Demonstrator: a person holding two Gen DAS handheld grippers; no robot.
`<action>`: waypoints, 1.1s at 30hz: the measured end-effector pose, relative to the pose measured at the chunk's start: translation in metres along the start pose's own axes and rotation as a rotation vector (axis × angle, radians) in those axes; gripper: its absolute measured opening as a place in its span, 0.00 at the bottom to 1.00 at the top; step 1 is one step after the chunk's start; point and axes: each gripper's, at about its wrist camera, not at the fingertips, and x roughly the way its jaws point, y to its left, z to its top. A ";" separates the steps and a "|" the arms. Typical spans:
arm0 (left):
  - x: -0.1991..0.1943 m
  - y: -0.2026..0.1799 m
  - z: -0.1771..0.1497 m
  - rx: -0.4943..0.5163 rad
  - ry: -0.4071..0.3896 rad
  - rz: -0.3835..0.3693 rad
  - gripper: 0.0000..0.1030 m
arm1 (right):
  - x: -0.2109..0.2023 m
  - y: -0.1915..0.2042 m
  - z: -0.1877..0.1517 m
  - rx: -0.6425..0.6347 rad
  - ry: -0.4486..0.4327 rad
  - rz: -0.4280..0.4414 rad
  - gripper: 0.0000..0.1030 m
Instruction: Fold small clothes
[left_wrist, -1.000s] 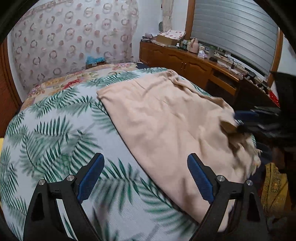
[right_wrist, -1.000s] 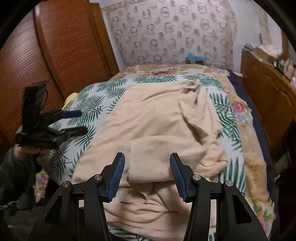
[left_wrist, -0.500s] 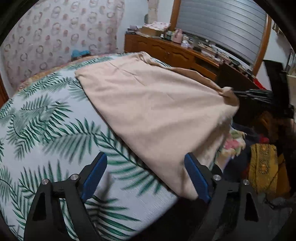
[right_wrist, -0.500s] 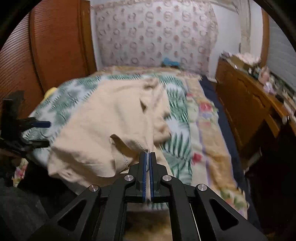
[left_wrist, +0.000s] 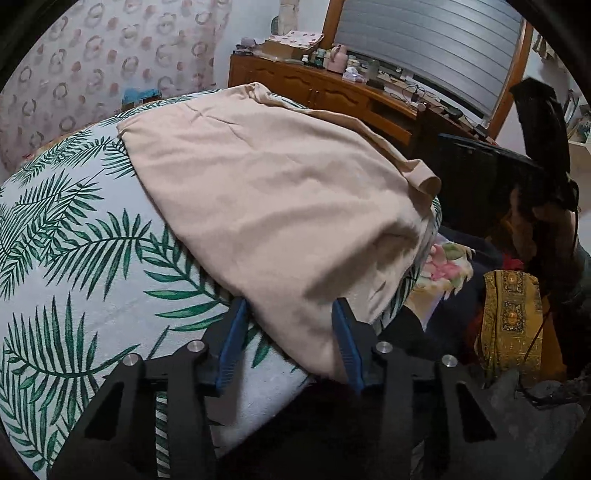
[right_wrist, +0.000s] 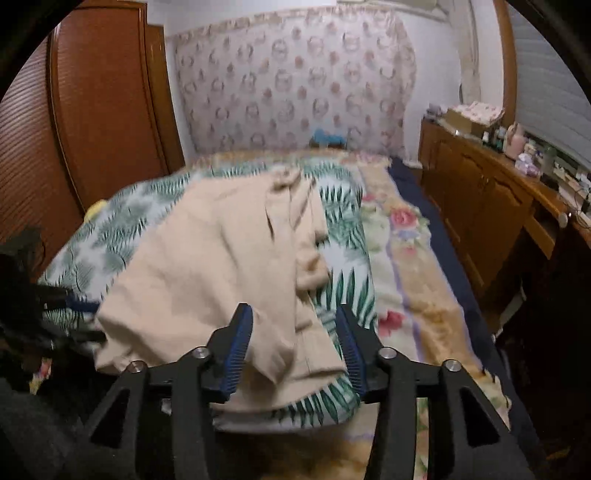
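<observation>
Beige garment (left_wrist: 266, 206) lies spread on the leaf-print bed cover (left_wrist: 74, 258), near corner hanging over the bed's edge. Left gripper (left_wrist: 288, 339) pitched steeply down at that corner, jaws closing, cloth between the blue pads (left_wrist: 232, 343) but not pinched yet. Right gripper (right_wrist: 293, 343) angled down less steeply over the garment's other near corner (right_wrist: 295, 354), jaws opening, cloth lying loose between them, not held. Wooden dresser (right_wrist: 491, 206) along the right wall.

From my right wrist view, the left gripper (right_wrist: 79, 306) blurs at the picture's edge; the small bottles on the wooden dresser (right_wrist: 491, 177) are unreadably tiny.
</observation>
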 end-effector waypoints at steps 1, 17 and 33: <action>0.000 -0.001 0.000 0.001 -0.002 0.000 0.46 | 0.003 0.002 -0.003 -0.001 0.007 0.008 0.51; -0.004 0.004 0.003 -0.019 -0.001 -0.010 0.09 | 0.054 -0.032 -0.020 0.086 0.178 -0.092 0.51; -0.031 0.010 0.022 -0.041 -0.113 -0.051 0.04 | 0.036 -0.041 -0.013 0.053 0.118 0.165 0.07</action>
